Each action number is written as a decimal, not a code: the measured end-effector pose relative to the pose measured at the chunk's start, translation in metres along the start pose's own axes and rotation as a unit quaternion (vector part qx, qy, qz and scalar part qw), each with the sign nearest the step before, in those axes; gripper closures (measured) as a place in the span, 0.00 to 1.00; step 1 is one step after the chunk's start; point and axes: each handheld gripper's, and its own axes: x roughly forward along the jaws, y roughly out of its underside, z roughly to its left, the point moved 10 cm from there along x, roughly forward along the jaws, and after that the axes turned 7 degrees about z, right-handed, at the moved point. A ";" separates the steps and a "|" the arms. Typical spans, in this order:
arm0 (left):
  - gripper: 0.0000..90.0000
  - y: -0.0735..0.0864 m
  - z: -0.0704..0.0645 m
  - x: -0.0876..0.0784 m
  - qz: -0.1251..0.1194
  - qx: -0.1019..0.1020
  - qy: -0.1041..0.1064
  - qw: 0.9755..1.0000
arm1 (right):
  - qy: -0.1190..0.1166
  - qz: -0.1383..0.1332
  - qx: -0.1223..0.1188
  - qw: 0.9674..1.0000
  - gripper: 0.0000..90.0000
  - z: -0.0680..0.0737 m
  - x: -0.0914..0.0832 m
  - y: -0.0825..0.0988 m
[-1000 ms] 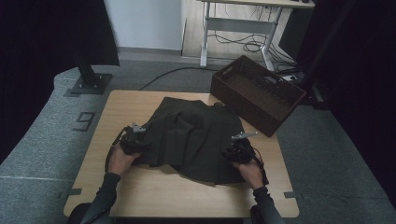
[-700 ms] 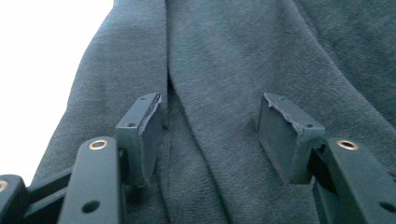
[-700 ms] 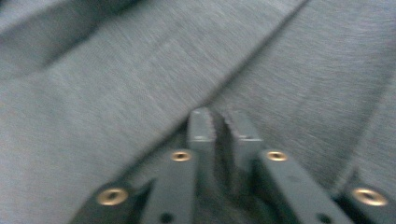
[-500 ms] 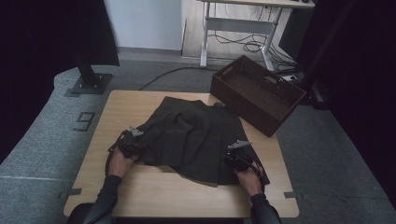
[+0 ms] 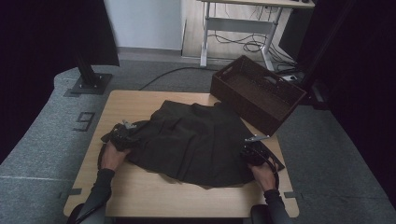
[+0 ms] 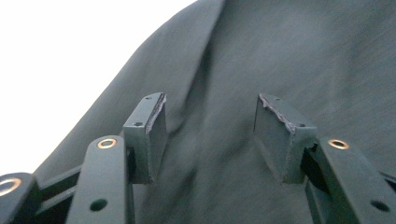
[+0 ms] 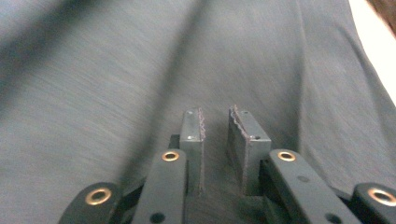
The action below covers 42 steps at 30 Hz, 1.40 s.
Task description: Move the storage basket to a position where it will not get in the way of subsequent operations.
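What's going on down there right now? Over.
Left tool open over dark skirt. Right tool narrow gap, jaws just reopening, no cloth gripped. Basket off to the side.

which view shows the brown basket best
The high view: the brown basket sits whole at the table's far right corner, beyond the dark skirt. The right gripper view catches perhaps a brown sliver at its top right corner; the left gripper view looks at skirt fabric.

readable text: digit "9" | on: grey floor mat (image 5: 56,135) left of the table (image 5: 140,196) | other text: none
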 end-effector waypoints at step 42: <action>0.51 -0.037 -0.074 -0.044 -0.059 0.021 0.102 0.993 | -0.069 -0.002 -0.048 0.996 0.78 0.069 0.007 -0.011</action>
